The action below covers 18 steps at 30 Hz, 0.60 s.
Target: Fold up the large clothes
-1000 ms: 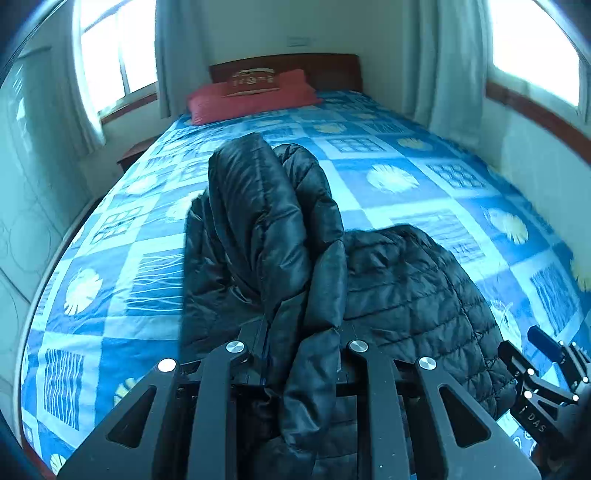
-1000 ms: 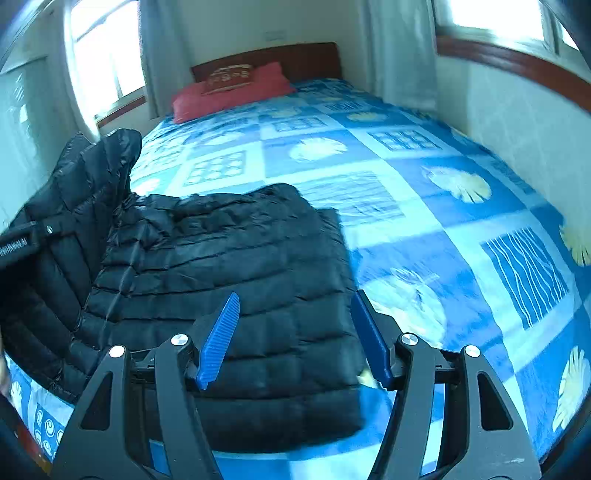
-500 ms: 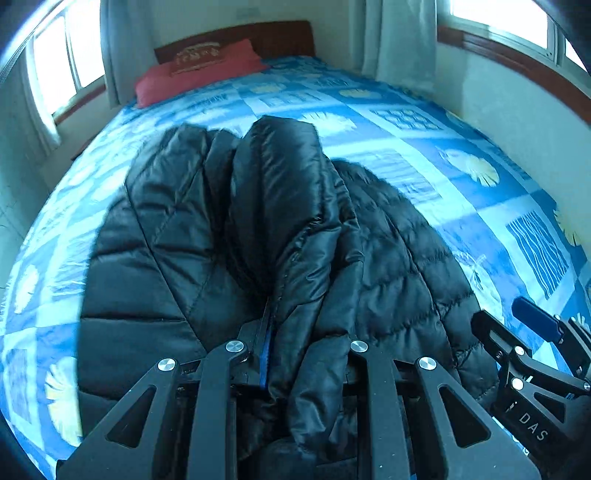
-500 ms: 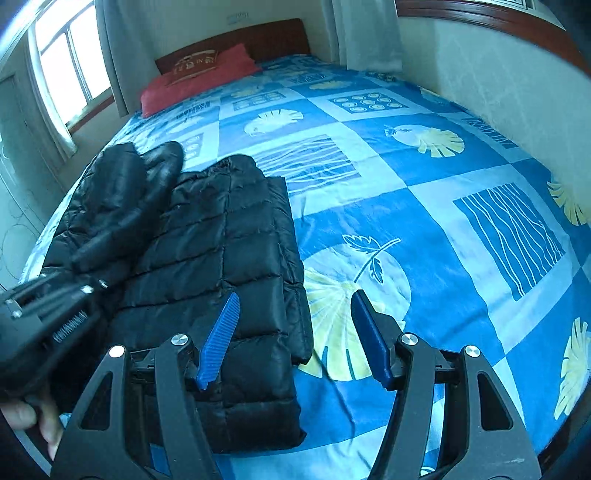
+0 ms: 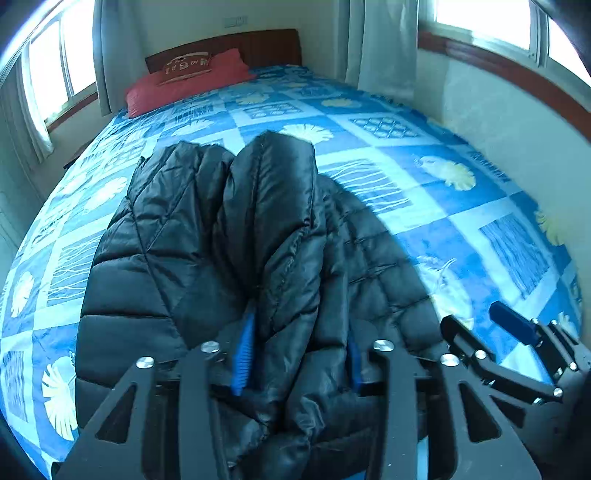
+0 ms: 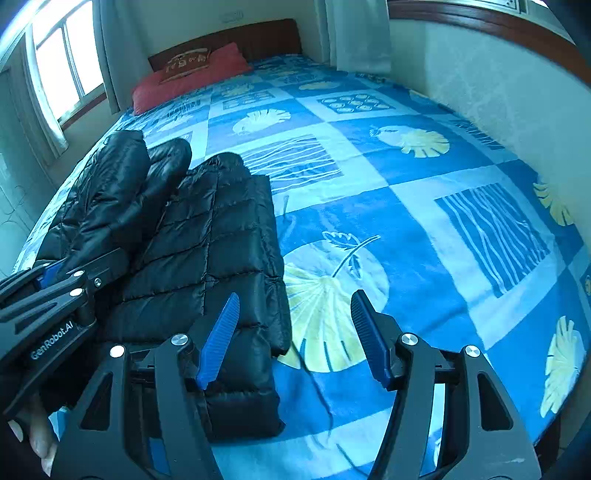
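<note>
The left gripper [image 5: 295, 354] clamps a fold of the black puffer jacket [image 5: 221, 229] on the bedspread [image 6: 406, 229], while the right gripper [image 6: 293, 332] hovers with fingers spread.

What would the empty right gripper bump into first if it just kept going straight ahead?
Probably the blue bedspread: the open right gripper points at its leaf print, just right of the black jacket's edge. Depth is hard to judge.

Jacket [image 5: 229, 236]: quilted, puffy black cloth with a slight sheen. Bedspread [image 6: 424, 236]: soft matt printed cloth. Pillow [image 5: 184, 83]: matt red cloth. Headboard [image 6: 266, 35]: smooth brown wood. Left tongs [image 5: 297, 354] and right tongs [image 6: 295, 339]: matt black plastic, ribbed blue pads [image 6: 221, 336], bright metal screws.
</note>
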Each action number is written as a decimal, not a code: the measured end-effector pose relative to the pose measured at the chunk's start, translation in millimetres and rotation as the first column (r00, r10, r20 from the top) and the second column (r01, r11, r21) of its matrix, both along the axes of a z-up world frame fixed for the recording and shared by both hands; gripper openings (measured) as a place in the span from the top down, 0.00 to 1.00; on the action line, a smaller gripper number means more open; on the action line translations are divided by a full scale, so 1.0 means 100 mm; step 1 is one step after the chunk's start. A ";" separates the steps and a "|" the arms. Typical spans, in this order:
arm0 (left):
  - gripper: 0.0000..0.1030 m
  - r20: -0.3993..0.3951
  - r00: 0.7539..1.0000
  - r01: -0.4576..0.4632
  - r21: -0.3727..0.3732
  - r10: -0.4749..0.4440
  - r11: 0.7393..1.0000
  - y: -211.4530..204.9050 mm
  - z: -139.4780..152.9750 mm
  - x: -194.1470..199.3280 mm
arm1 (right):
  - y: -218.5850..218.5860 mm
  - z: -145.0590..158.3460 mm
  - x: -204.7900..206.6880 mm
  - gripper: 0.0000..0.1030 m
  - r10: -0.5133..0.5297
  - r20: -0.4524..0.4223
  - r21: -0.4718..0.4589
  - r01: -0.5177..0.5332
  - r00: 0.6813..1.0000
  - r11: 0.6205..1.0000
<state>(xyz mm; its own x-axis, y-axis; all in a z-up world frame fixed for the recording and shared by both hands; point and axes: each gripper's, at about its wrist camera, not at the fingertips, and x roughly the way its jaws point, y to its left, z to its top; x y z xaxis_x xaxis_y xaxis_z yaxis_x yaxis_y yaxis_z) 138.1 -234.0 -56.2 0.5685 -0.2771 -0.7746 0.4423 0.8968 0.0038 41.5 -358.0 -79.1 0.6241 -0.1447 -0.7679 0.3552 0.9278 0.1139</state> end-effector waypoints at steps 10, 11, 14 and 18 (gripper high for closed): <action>0.55 0.035 0.999 0.029 -0.049 -0.027 0.998 0.04 0.31 -0.24 | 0.02 0.27 -0.25 0.39 -0.017 0.044 -0.043 0.018 0.999 0.999; 0.55 0.038 0.999 0.033 -0.062 -0.030 0.998 0.07 0.35 -0.29 | 0.04 0.29 -0.27 0.39 -0.013 0.050 -0.047 0.015 0.999 0.999; 0.55 0.060 0.998 0.038 -0.079 -0.033 0.996 0.15 0.45 -0.41 | 0.15 0.39 -0.31 0.39 0.005 0.065 -0.065 -0.001 0.998 0.998; 0.55 0.094 0.995 0.034 -0.103 -0.024 0.994 0.37 0.60 -0.52 | 0.34 0.53 -0.34 0.39 0.035 0.085 -0.094 -0.027 0.996 0.995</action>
